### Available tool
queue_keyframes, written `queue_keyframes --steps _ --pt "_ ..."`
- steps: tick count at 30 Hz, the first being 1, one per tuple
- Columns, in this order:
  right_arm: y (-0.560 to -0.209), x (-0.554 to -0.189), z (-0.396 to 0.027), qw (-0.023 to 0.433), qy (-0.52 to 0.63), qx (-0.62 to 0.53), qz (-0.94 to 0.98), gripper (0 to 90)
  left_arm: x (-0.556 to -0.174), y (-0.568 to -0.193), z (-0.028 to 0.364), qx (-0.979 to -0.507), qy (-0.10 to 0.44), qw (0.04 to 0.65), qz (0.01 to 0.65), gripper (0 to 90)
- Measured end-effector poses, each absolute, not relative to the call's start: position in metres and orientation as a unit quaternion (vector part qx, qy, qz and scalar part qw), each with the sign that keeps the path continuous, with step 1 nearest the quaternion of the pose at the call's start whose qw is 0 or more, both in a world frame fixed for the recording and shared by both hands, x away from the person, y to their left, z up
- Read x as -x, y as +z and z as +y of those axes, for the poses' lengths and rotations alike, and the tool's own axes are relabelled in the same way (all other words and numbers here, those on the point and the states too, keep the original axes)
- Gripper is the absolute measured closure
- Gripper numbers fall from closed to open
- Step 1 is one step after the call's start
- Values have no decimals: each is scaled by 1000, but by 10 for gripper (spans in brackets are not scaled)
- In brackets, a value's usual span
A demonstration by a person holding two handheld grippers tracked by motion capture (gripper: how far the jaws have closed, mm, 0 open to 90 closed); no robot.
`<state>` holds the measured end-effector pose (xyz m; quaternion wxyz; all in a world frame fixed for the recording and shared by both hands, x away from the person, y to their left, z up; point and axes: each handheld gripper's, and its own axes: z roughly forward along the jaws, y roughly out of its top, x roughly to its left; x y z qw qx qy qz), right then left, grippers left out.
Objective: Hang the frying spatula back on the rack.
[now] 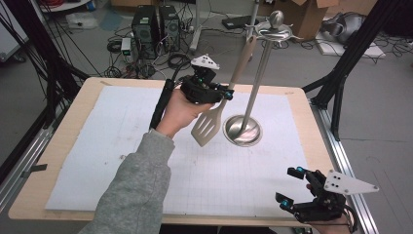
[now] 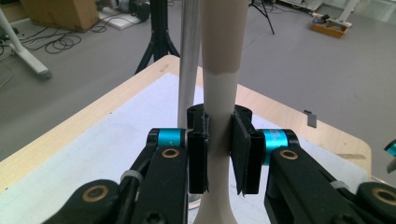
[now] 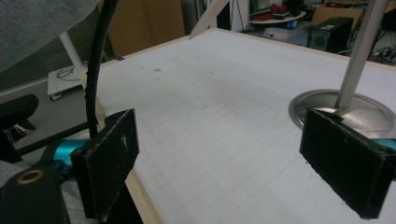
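Note:
A beige slotted spatula [image 1: 214, 117] hangs tilted above the white mat, its handle rising toward the hooks at the top of a steel utensil stand [image 1: 253, 83]. My left gripper [image 1: 225, 93] is shut on the spatula's handle just above the blade; in the left gripper view both pads [image 2: 197, 154] press the beige handle [image 2: 220, 116], with the stand's pole [image 2: 188, 70] right behind. My right gripper [image 1: 290, 185] rests at the table's near right corner, jaws wide apart and nothing between them [image 3: 224, 163].
The stand's round steel base [image 1: 242, 130] sits right of centre on the white gridded mat [image 1: 122, 146]. The wooden table edge [image 1: 53, 141] frames the mat. Computer cases, cables and boxes lie on the floor beyond.

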<state>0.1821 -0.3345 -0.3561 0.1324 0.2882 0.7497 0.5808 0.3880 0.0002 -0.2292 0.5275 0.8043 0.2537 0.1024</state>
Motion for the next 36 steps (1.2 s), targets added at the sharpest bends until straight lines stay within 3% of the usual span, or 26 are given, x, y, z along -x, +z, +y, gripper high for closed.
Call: queue_keyframes --steps 26,34,36 --pt "-357 -181 -336 131 581 -291 749 108 -393 -229 -9 -794 109 539 259 756" --pt "-358 -182 -335 129 580 -293 749 108 -390 -223 4 -783 112 554 259 725" --pt "-357 -182 -334 129 579 -292 751 107 -389 -221 7 -780 105 564 251 663"
